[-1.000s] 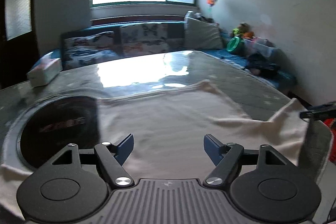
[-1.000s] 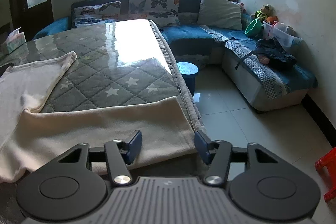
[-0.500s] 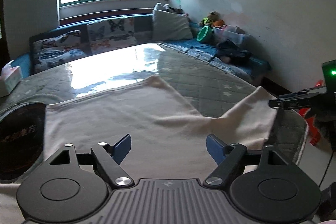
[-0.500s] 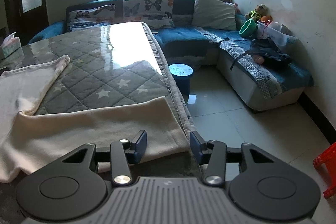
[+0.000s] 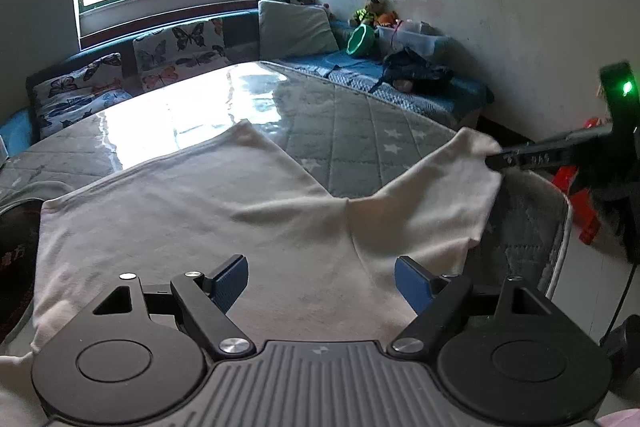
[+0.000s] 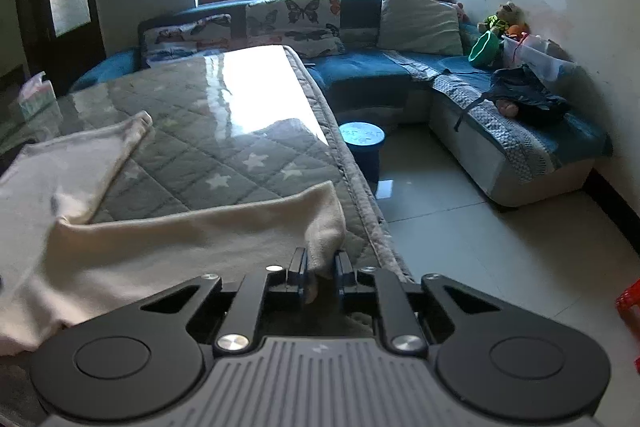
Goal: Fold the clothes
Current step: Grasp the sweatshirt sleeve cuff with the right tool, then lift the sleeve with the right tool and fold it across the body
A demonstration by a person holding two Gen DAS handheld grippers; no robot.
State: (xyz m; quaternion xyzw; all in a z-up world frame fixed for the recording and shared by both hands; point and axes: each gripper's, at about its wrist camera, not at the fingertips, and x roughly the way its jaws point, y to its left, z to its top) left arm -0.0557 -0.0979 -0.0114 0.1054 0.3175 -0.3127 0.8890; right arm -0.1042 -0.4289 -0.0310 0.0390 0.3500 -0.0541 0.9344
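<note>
**Right tongs closing on the sleeve; left tongs wide over the shirt**

Your right tongs [image 6: 320, 273] are closing on the end of the sleeve [image 6: 324, 227] at the right edge of the counter [image 6: 224, 131]; cloth is bunched between the pads and, seen from the left wrist, the sleeve tip [image 5: 476, 147] is already raised off the quilted cover. Your left tongs [image 5: 320, 279] stand wide, holding nothing, just above the body of the cream shirt [image 5: 180, 211], which lies spread flat across the near half of the counter.

To do this step well, I judge you should let the right pads seat fully before you lift; carry the sleeve in a low arc over the body so it lands without a crease; set the left tongs down on the shoulder line to pin the shirt, or it may slide on the glossy top.

Hard to make out: how much cloth the right pads grip, since the tongs' own frame covers it; the shirt's near hem, hidden under the left tongs; the left sleeve, cut off at the frame edge beside a dark round thing [image 5: 16, 247] I cannot identify.
</note>
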